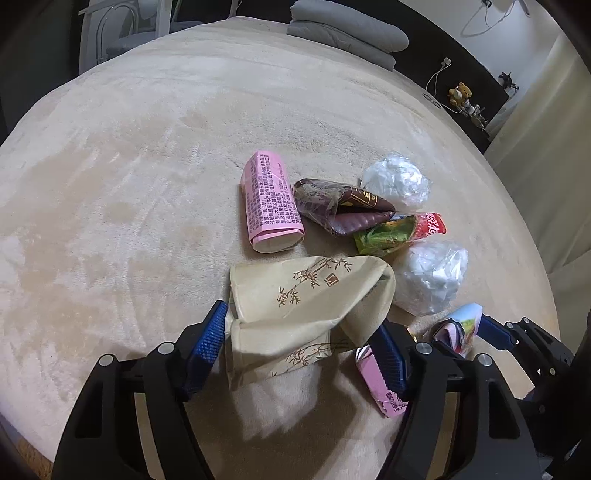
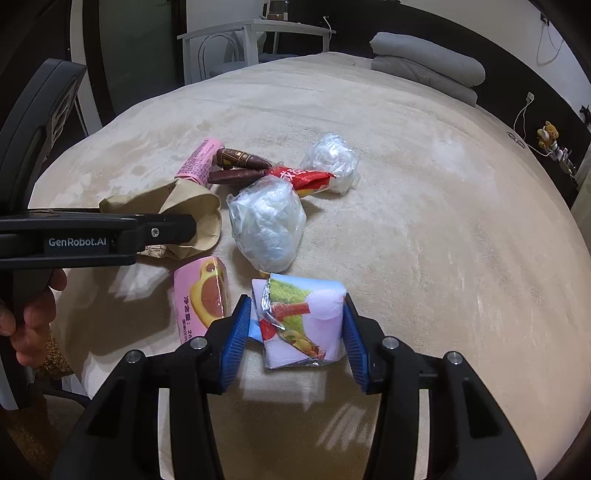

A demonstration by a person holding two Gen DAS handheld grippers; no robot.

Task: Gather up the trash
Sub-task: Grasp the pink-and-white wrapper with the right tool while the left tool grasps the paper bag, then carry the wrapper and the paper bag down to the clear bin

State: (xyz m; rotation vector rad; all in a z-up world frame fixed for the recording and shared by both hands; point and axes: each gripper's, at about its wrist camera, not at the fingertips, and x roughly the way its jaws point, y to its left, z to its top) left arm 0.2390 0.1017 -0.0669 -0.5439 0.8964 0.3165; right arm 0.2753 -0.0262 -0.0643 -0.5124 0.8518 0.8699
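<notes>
Trash lies in a pile on a beige plush blanket [image 1: 129, 166]. My left gripper [image 1: 301, 343] is wide open around a beige bamboo-print bag [image 1: 306, 295], its blue pads at the bag's sides. My right gripper [image 2: 295, 328] is shut on a colourful folded wrapper [image 2: 303, 325], also seen at the right edge of the left wrist view [image 1: 458, 328]. Nearby lie a pink printed carton [image 1: 271, 203], a second pink carton [image 2: 205, 295], a brown wrapper [image 1: 343, 206], a red-green snack bag [image 1: 399, 230] and two clear plastic wads [image 1: 432, 280] [image 1: 399, 181].
Folded grey bedding [image 1: 351, 33] lies at the far edge of the blanket. A white table and chair [image 2: 240, 40] stand beyond it. A dark ledge at the right holds a teddy bear [image 1: 460, 94] and cables. The left gripper's body [image 2: 92, 236] crosses the right wrist view.
</notes>
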